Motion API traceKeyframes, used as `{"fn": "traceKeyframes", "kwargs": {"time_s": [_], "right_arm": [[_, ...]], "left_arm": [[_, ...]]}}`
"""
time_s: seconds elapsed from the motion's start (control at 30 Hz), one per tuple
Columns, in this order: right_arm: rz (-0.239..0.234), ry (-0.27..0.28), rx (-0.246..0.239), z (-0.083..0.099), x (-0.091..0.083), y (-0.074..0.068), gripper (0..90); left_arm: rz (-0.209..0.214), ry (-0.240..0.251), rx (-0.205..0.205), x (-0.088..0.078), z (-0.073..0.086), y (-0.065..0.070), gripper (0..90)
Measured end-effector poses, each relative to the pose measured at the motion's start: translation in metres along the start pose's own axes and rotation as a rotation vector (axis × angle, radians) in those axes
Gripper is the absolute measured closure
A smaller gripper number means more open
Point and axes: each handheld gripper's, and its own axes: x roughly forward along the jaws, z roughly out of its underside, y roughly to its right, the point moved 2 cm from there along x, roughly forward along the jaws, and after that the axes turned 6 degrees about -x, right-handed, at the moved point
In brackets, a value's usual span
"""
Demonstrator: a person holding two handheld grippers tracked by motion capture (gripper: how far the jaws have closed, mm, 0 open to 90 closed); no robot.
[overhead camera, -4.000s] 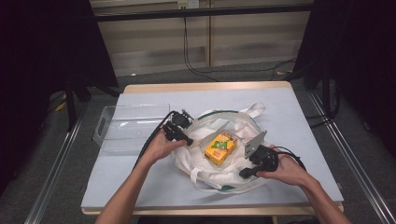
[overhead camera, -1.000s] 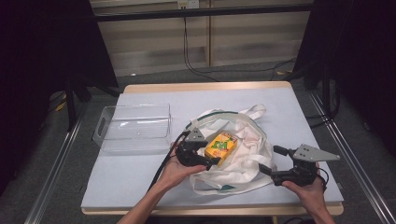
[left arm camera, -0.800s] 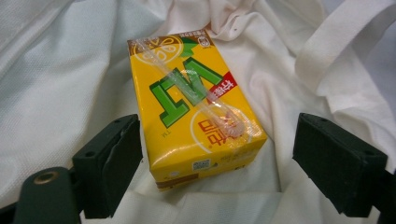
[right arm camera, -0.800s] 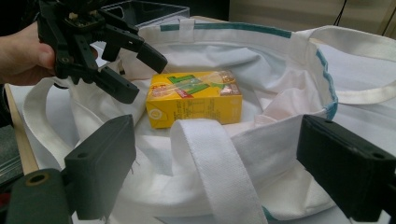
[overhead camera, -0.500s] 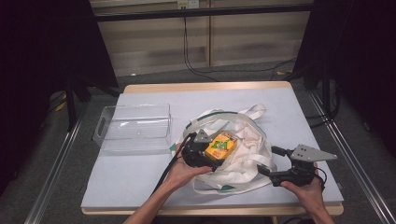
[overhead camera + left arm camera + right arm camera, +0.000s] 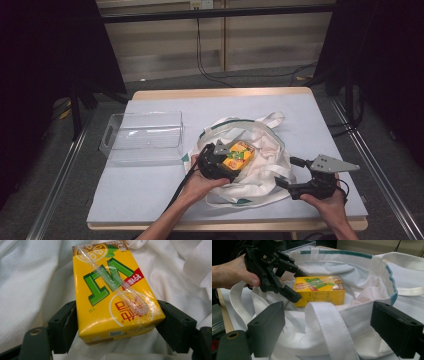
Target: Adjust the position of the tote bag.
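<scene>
1. Lying flat in the white tote bag (image 6: pixel 260 150), the yellow drink carton (image 6: pixel 112 295) sits between the left gripper (image 6: pixel 225 162) jaws, which have just been closing; pads flank it, contact unclear.
2. Right gripper (image 6: pixel 287 172), held level at the bag's edge, gapes open around a strap (image 6: pixel 329 325).

Bag walls (image 6: pixel 367 267) close around carton (image 6: pixel 319 291)

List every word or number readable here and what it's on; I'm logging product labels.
"VITA", big green letters seen upside down, on the yellow drink carton.
"TM", small, beside them.
Red characters on the carton's face: not legible.
Fine print and code at the carton's ends: too small.
Cloth bag: no text.
</scene>
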Motion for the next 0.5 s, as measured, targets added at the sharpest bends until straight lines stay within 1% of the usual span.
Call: {"fn": "traceKeyframes", "kwargs": {"time_s": [0.03,0.1,0.13,0.17,0.27,0.3,0.33,0.4,0.43,0.5], "right_arm": [[-0.001,-0.002,0.002,0.000,0.000,0.000,12.4],[-0.002,-0.001,0.000,0.000,0.000,0.001,12.4],[0.002,-0.001,0.001,0.000,0.000,0.001,12.4],[0.005,0.001,0.006,0.000,0.000,0.001,12.4],[0.003,-0.001,0.009,0.000,-0.001,0.001,12.6],[0.001,0.003,0.007,0.000,-0.001,0.001,13.2],[0.001,0.003,0.007,0.000,-0.001,0.001,13.2],[0.001,0.006,0.009,0.000,-0.002,0.001,13.1],[0.002,0.005,0.009,0.000,-0.002,0.001,13.1],[0.000,0.005,0.010,0.000,-0.002,0.002,13.2]], "left_arm": [[-0.006,-0.002,0.003,-0.001,0.000,-0.001,26.4],[-0.004,-0.009,-0.009,-0.001,0.000,-0.001,27.1],[-0.002,0.000,-0.011,-0.001,0.000,-0.001,27.1],[0.006,0.014,-0.024,-0.002,0.000,-0.001,27.2],[0.013,0.005,-0.030,-0.004,-0.001,-0.002,27.4],[0.020,0.006,-0.028,-0.006,-0.001,-0.003,27.4],[0.031,0.011,-0.035,-0.007,-0.002,-0.004,27.4],[0.033,0.004,-0.023,-0.010,-0.003,-0.005,27.5],[0.040,0.005,-0.033,-0.011,-0.003,-0.005,27.5],[0.043,0.000,-0.026,-0.013,-0.004,-0.005,27.5]]}}
